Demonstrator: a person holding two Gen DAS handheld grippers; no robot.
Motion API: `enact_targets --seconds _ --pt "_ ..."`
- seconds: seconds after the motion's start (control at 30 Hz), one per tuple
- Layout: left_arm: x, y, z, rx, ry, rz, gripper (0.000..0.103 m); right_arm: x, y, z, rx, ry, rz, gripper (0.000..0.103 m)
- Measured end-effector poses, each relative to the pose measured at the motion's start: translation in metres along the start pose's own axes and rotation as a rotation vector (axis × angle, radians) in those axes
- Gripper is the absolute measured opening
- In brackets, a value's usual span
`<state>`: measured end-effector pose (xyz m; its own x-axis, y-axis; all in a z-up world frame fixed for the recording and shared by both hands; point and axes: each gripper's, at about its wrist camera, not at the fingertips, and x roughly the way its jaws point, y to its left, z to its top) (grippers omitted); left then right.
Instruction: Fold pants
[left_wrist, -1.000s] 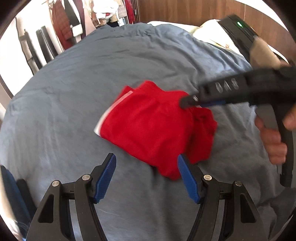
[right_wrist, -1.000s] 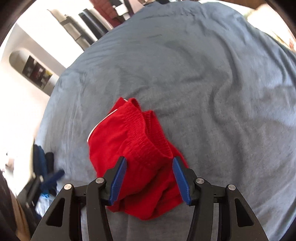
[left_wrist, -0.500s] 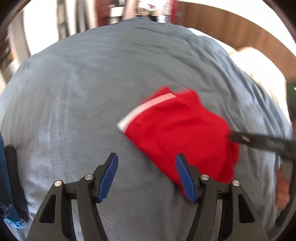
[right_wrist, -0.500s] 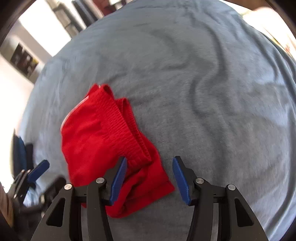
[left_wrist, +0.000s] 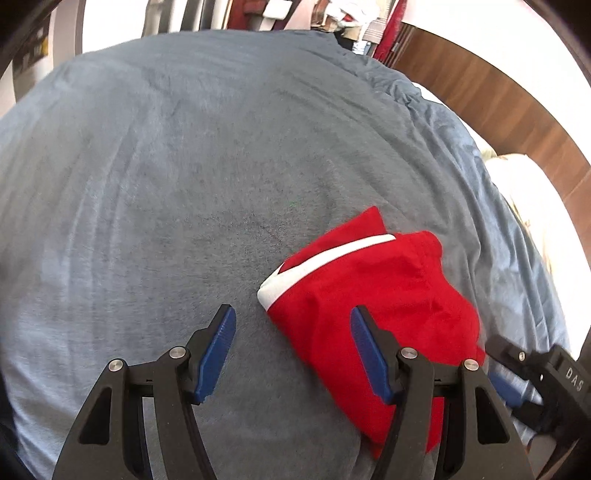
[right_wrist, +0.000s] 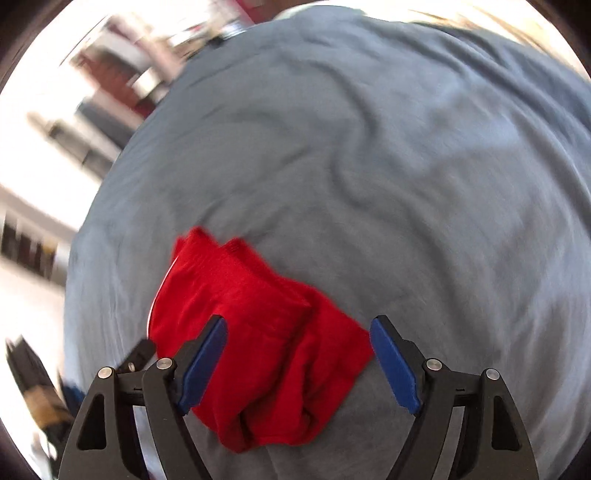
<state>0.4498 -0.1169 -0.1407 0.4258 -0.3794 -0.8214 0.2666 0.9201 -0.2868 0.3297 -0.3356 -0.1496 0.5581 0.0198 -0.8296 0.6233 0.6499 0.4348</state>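
The red pants (left_wrist: 373, 302), with a white side stripe (left_wrist: 332, 258), lie bunched in a folded bundle on the blue-grey bedspread (left_wrist: 184, 166). My left gripper (left_wrist: 291, 354) is open and empty, its right finger over the bundle's near edge. In the right wrist view the pants (right_wrist: 258, 332) lie between and just beyond the fingers of my right gripper (right_wrist: 299, 365), which is open wide and empty. The right gripper's tip also shows at the lower right of the left wrist view (left_wrist: 524, 380), beside the bundle.
The bedspread (right_wrist: 406, 166) is wrinkled. A wooden headboard (left_wrist: 498, 92) and a cream pillow (left_wrist: 524, 195) lie at the right. Hanging clothes (left_wrist: 332, 14) stand beyond the bed's far edge. Furniture shows blurred at the left of the right wrist view (right_wrist: 92, 122).
Both grippers have drawn back from the pants and swung; the right jaws have opened wider. The bundle now sits lower and to the right in the left view.
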Motion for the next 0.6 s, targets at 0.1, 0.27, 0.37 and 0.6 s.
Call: enact_targets --seconds 0.1,0.27,0.37,0.6 --pt "0.009 0.001 0.001 -0.010 0.012 -0.006 0.063 0.000 -0.013 -0.006 0.121 -0.007 -0.035 0.080" --pt "0.020 0.006 0.005 -0.029 0.035 -0.022 0.063 0.015 -0.012 -0.016 0.194 0.065 0.006 0.080" --pt "0.027 0.008 0.007 -0.041 0.053 -0.033 0.063 0.022 -0.009 -0.018 0.214 0.075 0.036 0.080" --pt "0.018 0.015 0.009 -0.067 0.061 -0.065 0.063 0.033 0.002 -0.017 0.194 0.094 0.047 0.080"
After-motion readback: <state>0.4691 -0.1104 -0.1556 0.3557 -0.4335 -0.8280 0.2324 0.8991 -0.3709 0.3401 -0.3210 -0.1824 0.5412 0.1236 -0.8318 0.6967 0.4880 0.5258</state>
